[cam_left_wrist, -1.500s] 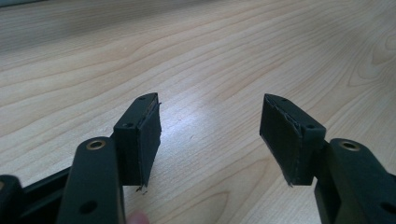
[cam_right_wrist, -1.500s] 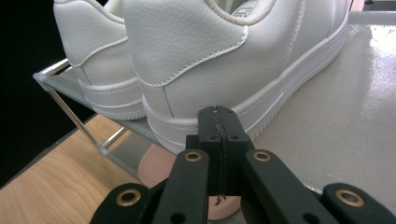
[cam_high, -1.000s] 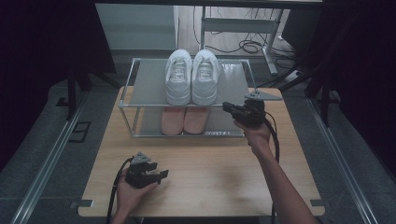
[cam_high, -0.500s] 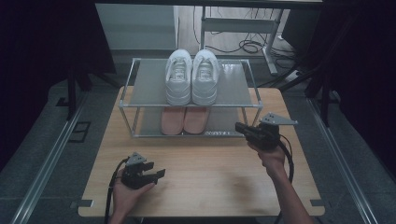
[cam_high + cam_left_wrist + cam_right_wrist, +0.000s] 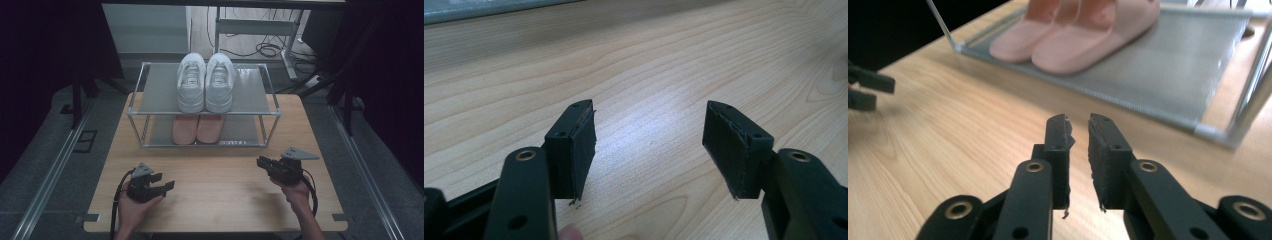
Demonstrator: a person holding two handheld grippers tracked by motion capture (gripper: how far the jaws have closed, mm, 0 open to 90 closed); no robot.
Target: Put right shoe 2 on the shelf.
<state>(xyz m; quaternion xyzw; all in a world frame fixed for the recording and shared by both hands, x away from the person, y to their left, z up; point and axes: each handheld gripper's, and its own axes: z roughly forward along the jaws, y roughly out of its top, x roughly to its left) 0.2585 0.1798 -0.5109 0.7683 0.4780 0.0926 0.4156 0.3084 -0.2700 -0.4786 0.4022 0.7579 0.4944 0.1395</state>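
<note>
Two empty claws: the left claw (image 5: pixel 649 150) gapes, while the right claw (image 5: pixel 1078 150), just opening a crack, could scrape the wooden tabletop (image 5: pixel 220 200) or clip the metal shoe rack (image 5: pixel 270 115).

Pink slippers (image 5: pixel 196 128): rear halves hidden under the rack's upper shelf (image 5: pixel 160 95) in the high view; toes cut off by the right gripper view's top edge.

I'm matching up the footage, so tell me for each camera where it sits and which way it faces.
High view: above the person's side, looking forward and down on the table, shoe rack, both forearms.
Left gripper view: on the left gripper, looking along wide-open jaws at bare wood.
Right gripper view: on the right gripper, jaws slightly apart, facing the pink slippers.
Shared: the high and right gripper views both show the slippers and rack.
</note>
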